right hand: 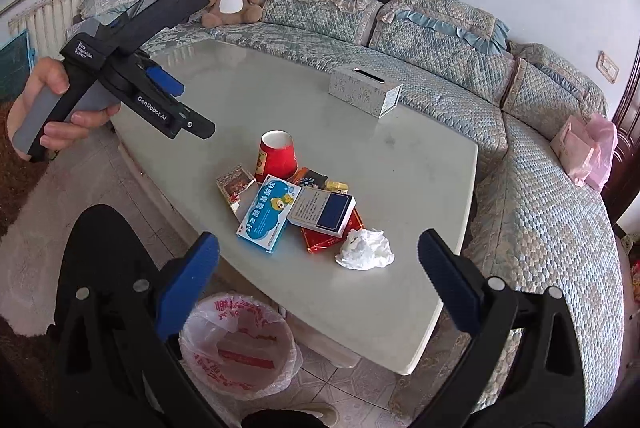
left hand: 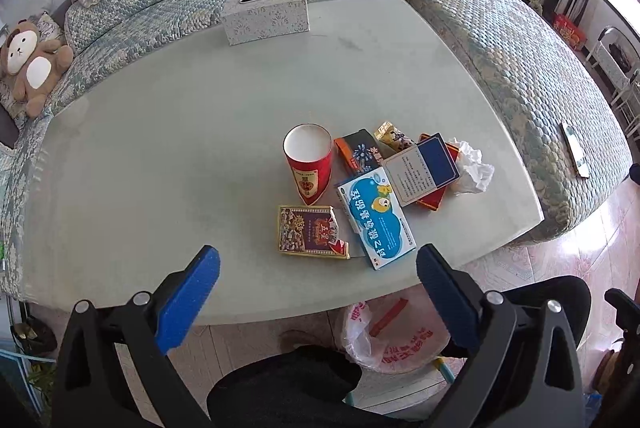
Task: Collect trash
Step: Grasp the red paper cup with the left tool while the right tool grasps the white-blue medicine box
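Both my hand-held grippers, left point(left hand: 318, 268) and right point(right hand: 319, 255), are wide open and empty. Trash pile sits mid-surface point(right hand: 400, 164): the crumpled tissue point(right hand: 365, 249) looks light and squishy, so I'd pinch its middle. Cartons look stiffer; grab those across the edges, I reckon.

The left claw point(left hand: 318, 268) fills the bottom of the left wrist view, its two blue-padded fingers point(left hand: 192, 292) spread wide apart with nothing between them. In the right wrist view the same claw point(right hand: 168, 80) appears at the upper left of the frame, gripped by a bare hand point(right hand: 48, 108) whose fingers wrap around the grey handle; its black body slants toward the frame's centre. The right claw point(right hand: 318, 268) occupies the bottom of the right wrist view, its blue-padded fingers point(right hand: 448, 284) likewise held wide apart and empty. A dark-clothed leg point(right hand: 104, 260) of the person shows at lower left.
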Demonstrator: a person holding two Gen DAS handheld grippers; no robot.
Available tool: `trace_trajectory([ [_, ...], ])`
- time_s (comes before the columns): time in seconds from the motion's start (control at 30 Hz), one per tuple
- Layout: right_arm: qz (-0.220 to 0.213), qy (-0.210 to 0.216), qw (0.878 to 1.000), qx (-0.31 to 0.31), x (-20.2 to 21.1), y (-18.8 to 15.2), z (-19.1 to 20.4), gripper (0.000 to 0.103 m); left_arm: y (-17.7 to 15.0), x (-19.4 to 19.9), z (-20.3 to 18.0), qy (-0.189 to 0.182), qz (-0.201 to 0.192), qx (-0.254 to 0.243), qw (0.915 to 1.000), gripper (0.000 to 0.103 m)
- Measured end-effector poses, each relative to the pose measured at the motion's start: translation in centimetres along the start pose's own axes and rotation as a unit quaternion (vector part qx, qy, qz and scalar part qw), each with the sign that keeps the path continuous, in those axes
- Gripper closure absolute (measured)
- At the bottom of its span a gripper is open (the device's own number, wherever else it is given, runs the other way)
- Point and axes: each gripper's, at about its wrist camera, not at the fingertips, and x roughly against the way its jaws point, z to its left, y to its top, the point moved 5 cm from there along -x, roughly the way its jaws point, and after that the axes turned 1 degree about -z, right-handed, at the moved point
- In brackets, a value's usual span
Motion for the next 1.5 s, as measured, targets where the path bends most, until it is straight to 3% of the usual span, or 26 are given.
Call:
trace_trajectory([
  [0.17,0.032,0.046,0.997,0.061,-2.8,1.5,0.1,0.006,1.9,-3.3,-0.4,-0.003,0.032,-0.030,0.9990,0.007],
  [0.4,0.059,0.073,0.985,0.144,-6.7,2.9,0.5,0.006,4.3,-7.3,-0.9,-0.007,0.062,-0.064,0.9960,0.007],
  [0.63,0.088,0.109,0.972,0.187,-10.9,3.3,0.4,0.006,5.8,-11.4,-0.8,-0.004,0.095,-0.090,0.9914,0.007],
  [0.97,0.149,0.112,0.948,0.258,-17.7,1.8,1.6,0.006,7.1,-16.3,-0.7,-0.012,0.118,-0.111,0.9867,0.007],
  [1.3,0.188,0.110,0.927,0.305,-22.5,0.4,2.0,0.006,7.8,-18.9,0.4,-0.031,0.124,-0.100,0.9867,0.007],
  [1.5,0.204,0.092,0.916,0.333,-24.6,-0.4,2.1,0.006,7.6,-19.8,0.8,-0.031,0.131,-0.101,0.9858,0.015],
])
